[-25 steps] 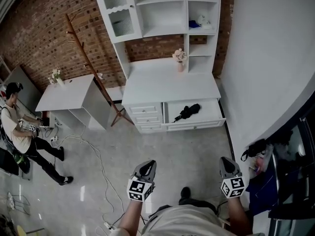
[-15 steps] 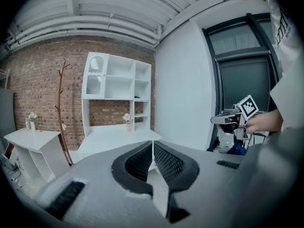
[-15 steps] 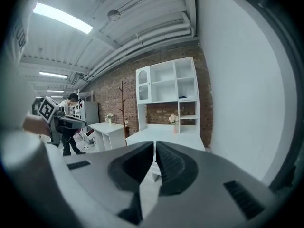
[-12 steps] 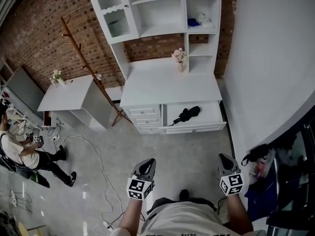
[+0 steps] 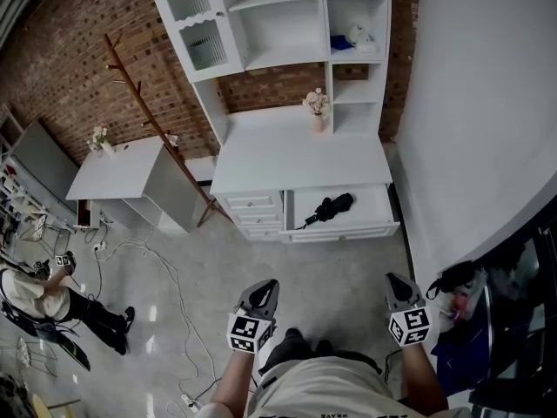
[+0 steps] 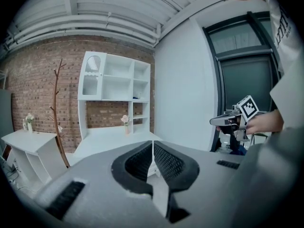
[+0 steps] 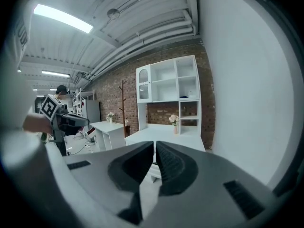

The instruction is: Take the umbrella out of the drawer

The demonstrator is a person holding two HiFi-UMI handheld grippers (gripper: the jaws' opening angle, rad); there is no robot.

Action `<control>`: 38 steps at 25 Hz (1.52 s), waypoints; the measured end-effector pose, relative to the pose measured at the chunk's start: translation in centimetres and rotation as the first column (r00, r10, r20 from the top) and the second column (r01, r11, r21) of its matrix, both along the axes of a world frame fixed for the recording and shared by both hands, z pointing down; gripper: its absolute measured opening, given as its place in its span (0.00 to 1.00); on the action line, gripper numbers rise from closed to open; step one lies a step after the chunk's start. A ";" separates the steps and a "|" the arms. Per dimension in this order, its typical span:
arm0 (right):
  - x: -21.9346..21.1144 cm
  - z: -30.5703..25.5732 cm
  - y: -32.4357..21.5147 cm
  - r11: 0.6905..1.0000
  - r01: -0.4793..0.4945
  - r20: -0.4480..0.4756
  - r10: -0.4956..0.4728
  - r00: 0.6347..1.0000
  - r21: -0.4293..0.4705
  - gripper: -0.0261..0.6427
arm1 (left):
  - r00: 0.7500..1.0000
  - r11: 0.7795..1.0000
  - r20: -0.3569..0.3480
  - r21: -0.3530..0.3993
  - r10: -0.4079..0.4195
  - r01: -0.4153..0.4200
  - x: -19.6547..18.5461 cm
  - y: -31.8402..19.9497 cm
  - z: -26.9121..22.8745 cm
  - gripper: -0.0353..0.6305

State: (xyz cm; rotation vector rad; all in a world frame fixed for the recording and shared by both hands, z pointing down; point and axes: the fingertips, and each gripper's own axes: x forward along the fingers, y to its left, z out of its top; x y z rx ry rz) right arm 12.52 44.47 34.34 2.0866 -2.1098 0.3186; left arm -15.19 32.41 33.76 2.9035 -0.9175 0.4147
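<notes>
A folded black umbrella (image 5: 329, 207) lies in the open right-hand drawer (image 5: 348, 230) of the white desk (image 5: 300, 159). Both grippers are held well short of the desk, above the grey floor, and point toward it. My left gripper (image 5: 266, 288) is shut and empty, its jaws meeting tip to tip (image 6: 152, 144). The right gripper (image 5: 396, 283) is likewise shut with nothing in it (image 7: 155, 144). Each gripper view catches the other gripper at its edge: the right gripper (image 6: 233, 120) and the left gripper (image 7: 64, 120). From the gripper views the umbrella is hidden behind the jaws.
A white hutch with shelves (image 5: 278, 24) stands on the desk, with a flower vase (image 5: 318, 110) on the desktop. A wooden coat rack (image 5: 161, 116) and a white side table (image 5: 122, 165) stand left. Cables (image 5: 170, 277) trail on the floor. A person (image 5: 43, 294) is at lower left; a dark bag (image 5: 452, 277) lies right.
The desk and its open drawer have come slightly nearer and larger in all views. The person at left has shifted toward the lower left corner. Both grippers stay shut.
</notes>
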 end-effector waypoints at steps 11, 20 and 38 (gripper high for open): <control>-0.2 -0.3 -4.3 1.000 0.002 -0.012 -0.002 1.000 -0.008 0.09 | 1.000 1.000 -0.018 -0.027 0.014 -0.015 0.3 -4.9 0.4 0.10; -0.5 -0.2 -9.4 0.999 -0.029 -0.018 0.028 0.999 -0.031 0.09 | 0.996 0.995 -0.033 -0.055 0.078 -0.080 1.7 -11.1 1.6 0.10; -1.6 -0.5 -18.4 0.989 -0.136 0.000 0.137 0.991 -0.060 0.09 | 0.973 0.967 -0.063 -0.112 0.223 -0.229 4.3 -23.6 3.3 0.10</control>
